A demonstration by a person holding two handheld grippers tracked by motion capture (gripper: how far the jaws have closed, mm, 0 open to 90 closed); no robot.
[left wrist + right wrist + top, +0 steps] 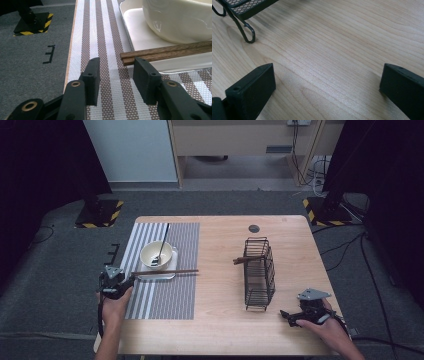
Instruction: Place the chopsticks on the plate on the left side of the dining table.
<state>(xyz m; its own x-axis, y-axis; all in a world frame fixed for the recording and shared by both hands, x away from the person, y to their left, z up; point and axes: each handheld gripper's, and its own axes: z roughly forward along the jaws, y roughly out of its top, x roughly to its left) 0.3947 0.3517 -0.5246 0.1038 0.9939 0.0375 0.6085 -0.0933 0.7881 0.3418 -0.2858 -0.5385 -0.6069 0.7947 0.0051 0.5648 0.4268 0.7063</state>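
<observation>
A pair of brown chopsticks point(165, 271) lies across the front rim of a white tray point(156, 277) on a striped placemat point(165, 297). A cream bowl point(156, 254) on the tray holds a dark spoon point(163, 240). My left gripper point(130, 279) is open at the chopsticks' left end. In the left gripper view the chopsticks point(170, 51) end just beyond the right jaw of that gripper point(116, 75), below the bowl point(180, 20). My right gripper point(286, 315) is open low over the bare table point(332, 50), and in its own view the gripper point(327, 85) holds nothing.
A black wire basket point(260, 272) lies on its side right of centre, with more brown sticks point(246, 260) poking out of its left side. Its curled foot point(247, 32) is close ahead of my right gripper. A round cable hole point(254, 228) marks the far table edge.
</observation>
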